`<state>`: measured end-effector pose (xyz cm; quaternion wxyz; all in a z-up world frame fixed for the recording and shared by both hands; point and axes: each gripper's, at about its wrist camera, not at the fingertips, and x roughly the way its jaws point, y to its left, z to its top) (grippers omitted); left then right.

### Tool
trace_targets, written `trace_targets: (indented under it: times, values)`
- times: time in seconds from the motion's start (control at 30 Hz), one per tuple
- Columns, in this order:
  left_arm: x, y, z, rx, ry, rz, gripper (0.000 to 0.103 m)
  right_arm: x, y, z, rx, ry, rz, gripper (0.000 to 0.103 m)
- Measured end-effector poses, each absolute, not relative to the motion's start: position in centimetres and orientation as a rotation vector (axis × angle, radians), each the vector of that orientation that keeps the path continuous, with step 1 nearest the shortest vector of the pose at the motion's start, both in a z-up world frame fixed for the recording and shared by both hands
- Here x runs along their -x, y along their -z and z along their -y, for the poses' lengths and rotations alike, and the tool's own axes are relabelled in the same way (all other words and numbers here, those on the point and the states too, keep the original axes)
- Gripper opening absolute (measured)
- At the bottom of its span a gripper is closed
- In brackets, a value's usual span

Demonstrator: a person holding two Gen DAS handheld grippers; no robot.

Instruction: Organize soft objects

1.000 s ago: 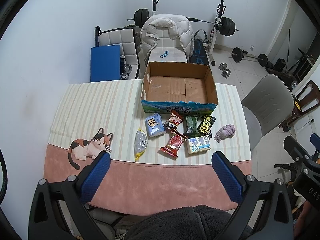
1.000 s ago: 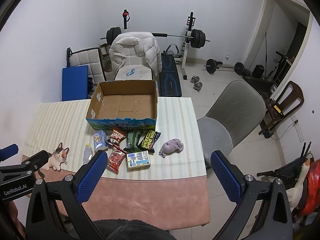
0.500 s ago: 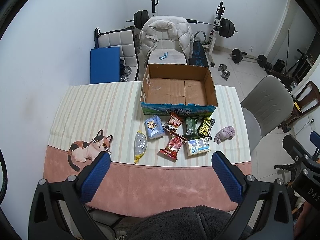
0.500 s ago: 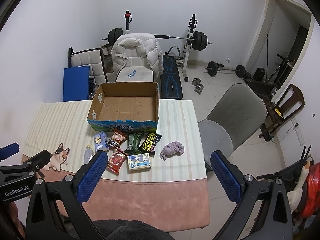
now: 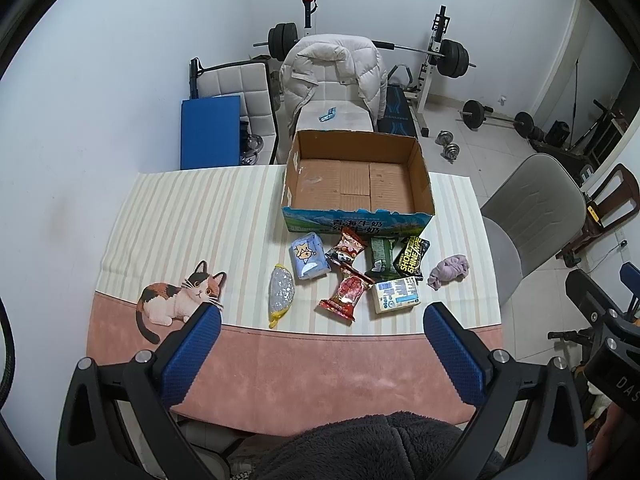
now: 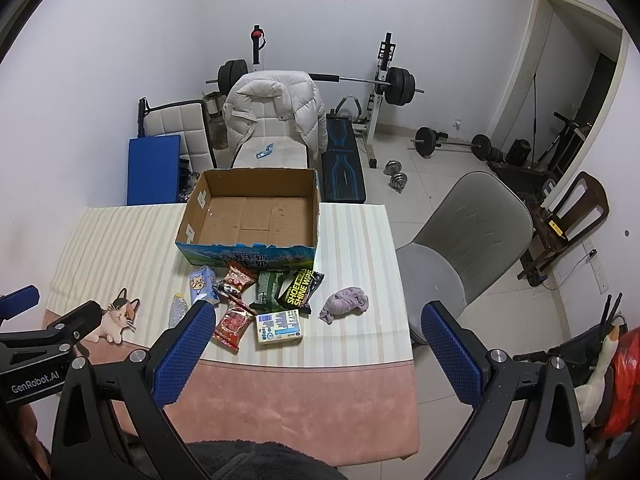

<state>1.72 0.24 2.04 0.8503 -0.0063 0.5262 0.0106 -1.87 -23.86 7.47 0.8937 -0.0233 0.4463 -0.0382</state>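
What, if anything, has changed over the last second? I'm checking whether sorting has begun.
Nothing has been picked up or let go. Both views have only drifted slightly, so the tools shifted a little. The left tool and right tool stay open and empty above the table's near edge. The cardboard box is empty, and the snack packets and the purple cloth lie where they were.

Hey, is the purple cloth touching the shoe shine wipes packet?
Apart. The right wrist view shows a strip of bare striped tablecloth between the purple cloth and the shoe shine wipes packet; the left wrist view shows the same gap.
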Motion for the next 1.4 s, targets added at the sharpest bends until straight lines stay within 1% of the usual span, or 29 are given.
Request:
trace_targets:
  times: [1.2,1.3,1.4]
  values:
    - [-2.0,-2.8,-0.3,0.013,-0.022,-1.093,0.103,1.7,-7.6,23.7,0.035,0.072,-0.919,0.103]
    - [-3.7,-1.6,-0.8,0.000,-0.043,-1.112,0.103,0.5,-6.2,24.2,-0.034,0.053,-0.963,0.103]
    - [-6.9,2.1,-2.0,-0.023,-0.107,-1.183,0.103,-1.5,-2.5,25.3,-0.125,0.035,-1.044,0.103]
